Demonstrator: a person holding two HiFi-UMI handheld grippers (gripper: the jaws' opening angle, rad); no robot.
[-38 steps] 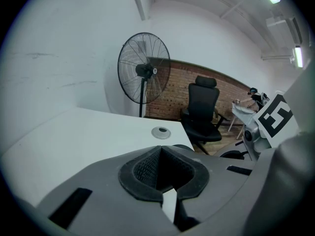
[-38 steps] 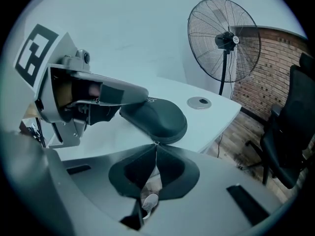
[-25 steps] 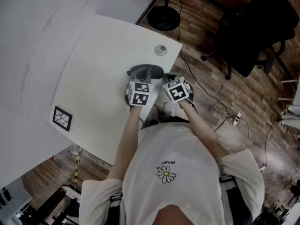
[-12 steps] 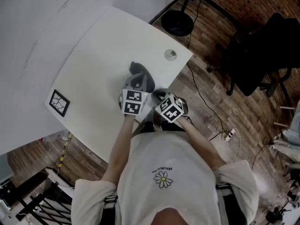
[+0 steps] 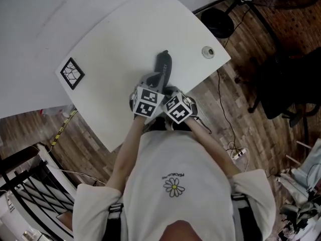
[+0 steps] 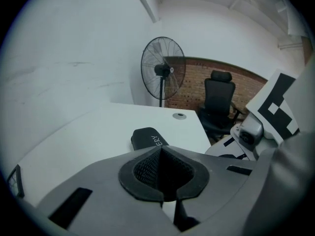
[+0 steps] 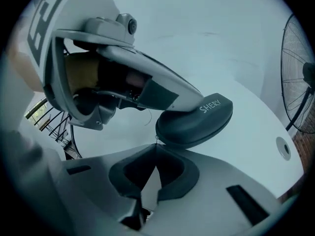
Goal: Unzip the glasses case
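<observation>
Currently the dark grey oval hard-shell glasses case [image 5: 164,64] lies on the white table [image 5: 115,44]. Left gripper [image 6: 160,150]: fingers pressed together, tips against the case's near end. Right gripper [image 7: 156,146]: fingers pinching the small metal zip pull [image 7: 156,139].

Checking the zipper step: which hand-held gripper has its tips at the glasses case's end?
The right hand-held gripper: its tips pinch the metal pull at the end of the glasses case; the left hand-held gripper lies over its top.
</observation>
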